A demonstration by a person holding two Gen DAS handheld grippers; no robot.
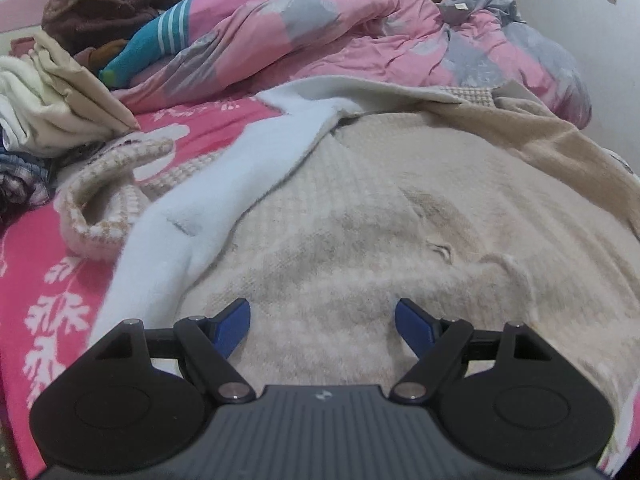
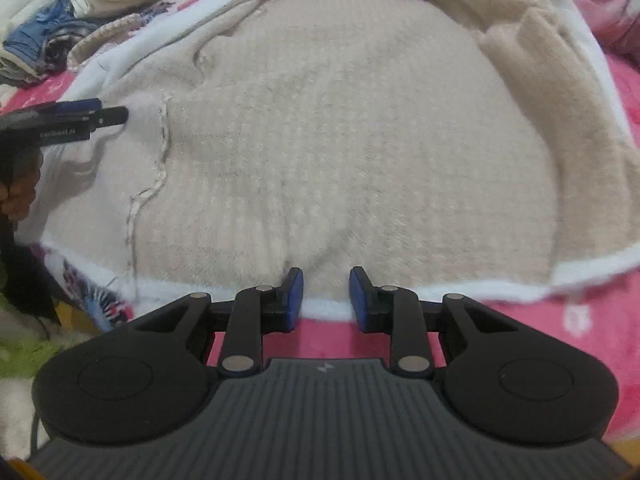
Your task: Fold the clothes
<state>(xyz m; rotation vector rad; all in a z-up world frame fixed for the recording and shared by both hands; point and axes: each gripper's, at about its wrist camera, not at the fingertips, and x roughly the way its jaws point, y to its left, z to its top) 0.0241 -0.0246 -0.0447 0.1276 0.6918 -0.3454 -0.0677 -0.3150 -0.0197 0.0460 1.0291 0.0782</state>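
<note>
My left fingers (image 1: 322, 322) hung wide apart over the beige fleece garment (image 1: 400, 220), holding nothing; my right fingers (image 2: 326, 300) straddled its white hem, half open, gripping nothing

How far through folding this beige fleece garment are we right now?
Done: the beige fleece garment lies spread on the pink bedsheet, and folded clothes are stacked beyond it. In hand: nothing; the left gripper hangs open over the fabric, and the right gripper is open at the white hem. Left: the folds themselves.
</note>
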